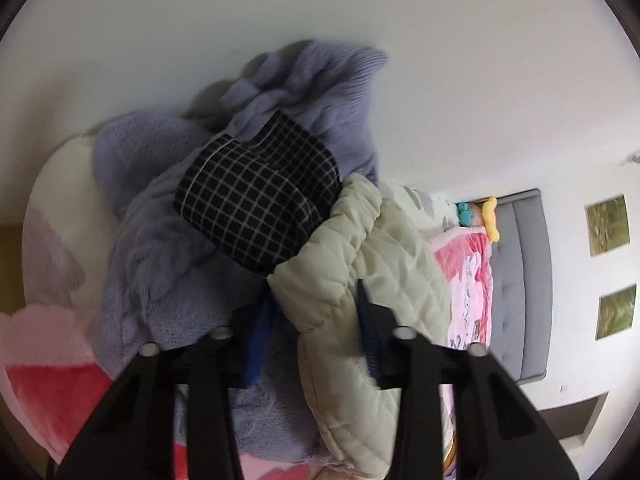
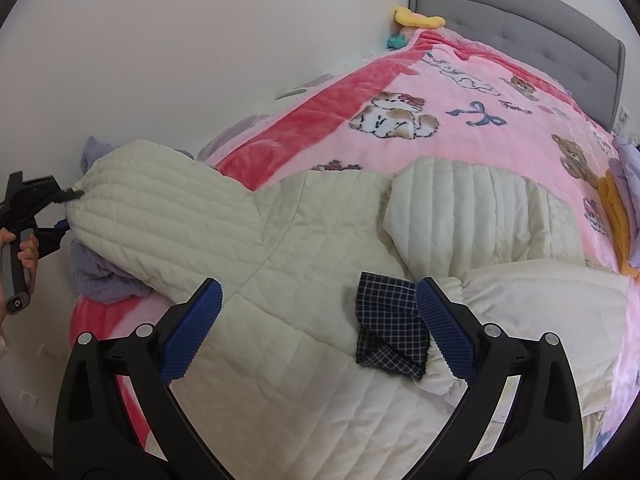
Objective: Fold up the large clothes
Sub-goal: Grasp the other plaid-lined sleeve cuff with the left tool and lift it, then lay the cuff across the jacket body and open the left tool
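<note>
Now the cream quilted padded jacket (image 2: 304, 240) lies spread over the pink plush blanket with cat and bear prints (image 2: 440, 92), which covers the bed up to the grey upholstered headboard (image 2: 520, 12). One sleeve of the jacket (image 2: 132, 200) reaches to the left edge of the bed, next to the white wall (image 2: 160, 40). The left gripper (image 2: 66, 210) is closed on the end of this sleeve; in the left wrist view the quilted cloth (image 1: 360, 264) sits pinched between its black fingers (image 1: 372, 320). Under and beside the sleeve lies a lavender knitted sweater (image 1: 160, 216), crumpled at the same edge. A dark checked cuff lining (image 1: 260, 208) shows at the sleeve opening, turned outward. The right gripper (image 2: 320, 328) hangs above the jacket body with its jaws wide apart and holds nothing. Its blue ribbed pads (image 2: 192, 332) are just over the cloth, and the right pad is touching or just beside a second dark checked piece (image 2: 388, 324); I cannot tell which. A yellow plush toy (image 2: 420, 18) rests at the head of the bed, near the corner with the wall.
</note>
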`<state>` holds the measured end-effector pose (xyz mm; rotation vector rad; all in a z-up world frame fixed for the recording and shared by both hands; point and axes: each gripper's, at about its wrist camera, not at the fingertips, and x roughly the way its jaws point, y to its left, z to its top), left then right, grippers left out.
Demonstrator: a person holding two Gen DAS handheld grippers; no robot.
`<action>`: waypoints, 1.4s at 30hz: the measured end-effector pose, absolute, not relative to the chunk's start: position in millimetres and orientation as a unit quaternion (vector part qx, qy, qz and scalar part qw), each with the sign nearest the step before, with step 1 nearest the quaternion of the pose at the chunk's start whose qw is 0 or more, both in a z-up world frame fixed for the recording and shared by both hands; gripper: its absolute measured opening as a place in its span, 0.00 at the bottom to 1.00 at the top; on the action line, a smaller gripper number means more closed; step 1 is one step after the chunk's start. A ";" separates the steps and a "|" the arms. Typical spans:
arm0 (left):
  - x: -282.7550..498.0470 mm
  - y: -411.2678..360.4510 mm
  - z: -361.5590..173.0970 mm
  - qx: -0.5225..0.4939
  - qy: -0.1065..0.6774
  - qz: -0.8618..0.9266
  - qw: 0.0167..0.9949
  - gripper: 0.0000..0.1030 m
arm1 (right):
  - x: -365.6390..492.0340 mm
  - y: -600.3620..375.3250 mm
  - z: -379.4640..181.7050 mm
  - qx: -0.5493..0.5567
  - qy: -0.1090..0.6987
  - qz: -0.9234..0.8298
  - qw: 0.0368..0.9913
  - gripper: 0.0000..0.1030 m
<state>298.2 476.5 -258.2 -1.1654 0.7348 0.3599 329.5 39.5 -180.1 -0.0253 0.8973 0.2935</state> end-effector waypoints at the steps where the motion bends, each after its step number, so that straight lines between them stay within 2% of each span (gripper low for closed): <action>1: 297.6 475.0 -256.6 -0.534 0.332 0.168 0.759 0.26 | 328.2 37.5 -179.5 -0.010 0.432 0.142 0.891 0.91; 4: 292.6 464.6 -238.3 -0.515 0.302 0.171 0.784 0.20 | 322.2 28.8 -175.9 -0.012 0.427 0.137 0.894 0.91; 10: 286.4 420.9 -179.9 -0.478 0.196 0.137 0.845 0.19 | 309.9 3.2 -174.8 -0.021 0.421 0.121 0.899 0.91; 15: 303.1 321.1 -91.3 -0.331 0.159 0.050 0.929 0.19 | 295.1 -44.4 -171.0 -0.038 0.406 0.062 0.911 0.91; 18: 315.8 243.2 -61.3 -0.266 0.154 -0.020 0.951 0.19 | 287.8 -79.3 -172.0 -0.027 0.410 0.031 0.911 0.91; 21: 322.7 175.3 -53.8 -0.210 0.144 -0.065 0.965 0.19 | 275.2 -121.6 -172.6 -0.015 0.409 0.000 0.912 0.91; 25: 330.8 71.9 -73.4 -0.105 0.159 -0.116 0.975 0.19 | 252.8 -178.9 -176.9 0.003 0.411 -0.044 0.911 0.91; 29: 339.4 -37.2 -136.6 -0.013 0.216 -0.153 0.964 0.19 | 226.8 -229.2 -185.5 0.011 0.415 -0.089 0.905 0.91; 32: 340.7 -107.6 -182.0 0.096 0.240 -0.169 0.951 0.19 | 206.6 -265.2 -192.4 0.022 0.422 -0.125 0.898 0.91; 35: 320.1 -145.4 -223.5 0.174 0.249 -0.184 0.935 0.19 | 186.5 -296.9 -199.8 0.034 0.424 -0.155 0.892 0.91; 40: 309.0 -167.8 -256.3 0.232 0.258 -0.184 0.920 0.20 | 161.9 -329.6 -215.1 0.053 0.428 -0.185 0.883 0.91; 41: 312.8 -176.1 -267.2 0.251 0.272 -0.188 0.910 0.22 | 160.3 -332.6 -218.1 0.056 0.430 -0.186 0.882 0.91; 42: 315.5 -184.5 -278.3 0.276 0.286 -0.197 0.896 0.28 | 158.8 -336.0 -222.5 0.059 0.433 -0.188 0.879 0.91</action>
